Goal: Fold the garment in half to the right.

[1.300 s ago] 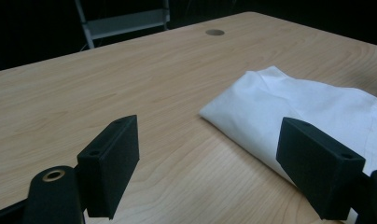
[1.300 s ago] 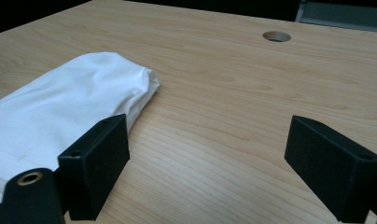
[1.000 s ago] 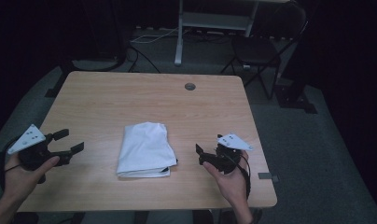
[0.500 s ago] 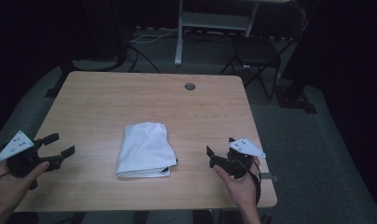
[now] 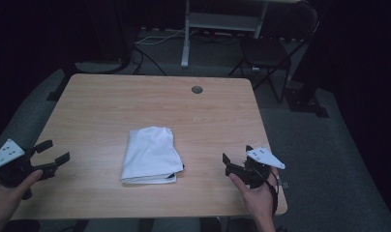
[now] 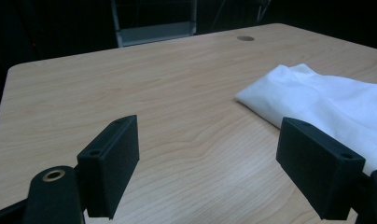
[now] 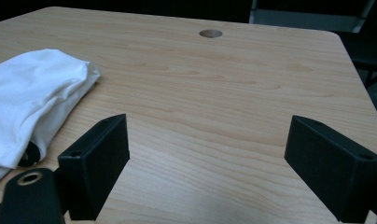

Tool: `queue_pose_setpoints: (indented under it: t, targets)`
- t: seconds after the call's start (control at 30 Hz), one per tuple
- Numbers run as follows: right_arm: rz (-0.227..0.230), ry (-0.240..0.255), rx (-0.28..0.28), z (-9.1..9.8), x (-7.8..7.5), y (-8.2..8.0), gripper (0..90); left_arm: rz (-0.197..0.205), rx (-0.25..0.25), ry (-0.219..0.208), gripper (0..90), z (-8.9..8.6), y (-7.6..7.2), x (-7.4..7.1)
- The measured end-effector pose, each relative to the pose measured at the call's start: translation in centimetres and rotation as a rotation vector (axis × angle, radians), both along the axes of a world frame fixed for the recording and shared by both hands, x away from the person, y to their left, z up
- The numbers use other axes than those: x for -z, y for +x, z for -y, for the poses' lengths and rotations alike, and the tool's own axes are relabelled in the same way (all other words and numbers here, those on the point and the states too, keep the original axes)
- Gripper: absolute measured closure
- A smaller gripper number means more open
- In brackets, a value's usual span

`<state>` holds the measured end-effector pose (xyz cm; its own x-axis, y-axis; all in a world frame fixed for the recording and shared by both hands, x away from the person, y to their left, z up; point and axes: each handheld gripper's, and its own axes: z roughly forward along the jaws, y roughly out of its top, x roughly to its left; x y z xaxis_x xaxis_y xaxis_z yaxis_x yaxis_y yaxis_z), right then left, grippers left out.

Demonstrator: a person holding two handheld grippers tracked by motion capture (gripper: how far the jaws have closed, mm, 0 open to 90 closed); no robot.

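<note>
A folded white cloth lies on the wooden table, a little toward the near edge. The same cloth appears to the right in the left gripper view, and the cloth sits at the left in the right gripper view. My left gripper hovers over the table's near left corner, open, with nothing between its jaws. My right gripper is over the near right part of the table, open and holding nothing. Both stand well apart from the cloth.
A round cable hole sits near the table's far edge. Behind the table stand a dark folding chair and a white metal stand, with cables on the floor. The surroundings are dark.
Both grippers have drawn back from the cloth toward the near edge, the left one outward to the left corner and the right one outward to the right. The cloth has not moved.
</note>
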<state>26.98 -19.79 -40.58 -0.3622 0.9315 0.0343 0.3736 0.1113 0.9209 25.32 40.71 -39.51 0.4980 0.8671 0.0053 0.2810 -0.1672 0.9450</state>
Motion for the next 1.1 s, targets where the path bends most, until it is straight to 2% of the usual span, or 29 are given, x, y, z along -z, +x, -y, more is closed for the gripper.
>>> queue_pose_setpoints:
  t: [0.47,0.77,0.9,1.1]
  targets:
    - [0.002,-0.004,0.046,1.7,0.6,-0.7,13.2,-0.002,-0.037,-0.017,21.0,-1.2,-0.4,0.8]
    - [-0.010,-0.007,0.062,2.3,1.6,-0.9,13.1,-0.016,-0.051,-0.043,21.0,-1.4,-0.3,1.9]
    - [-0.020,-0.004,0.079,2.5,2.1,-0.9,13.2,-0.019,-0.050,-0.066,21.0,-1.5,-0.1,2.4]
    - [-0.020,0.000,0.098,2.8,2.8,-0.9,13.1,-0.022,-0.042,-0.065,21.0,-1.1,0.1,2.9]
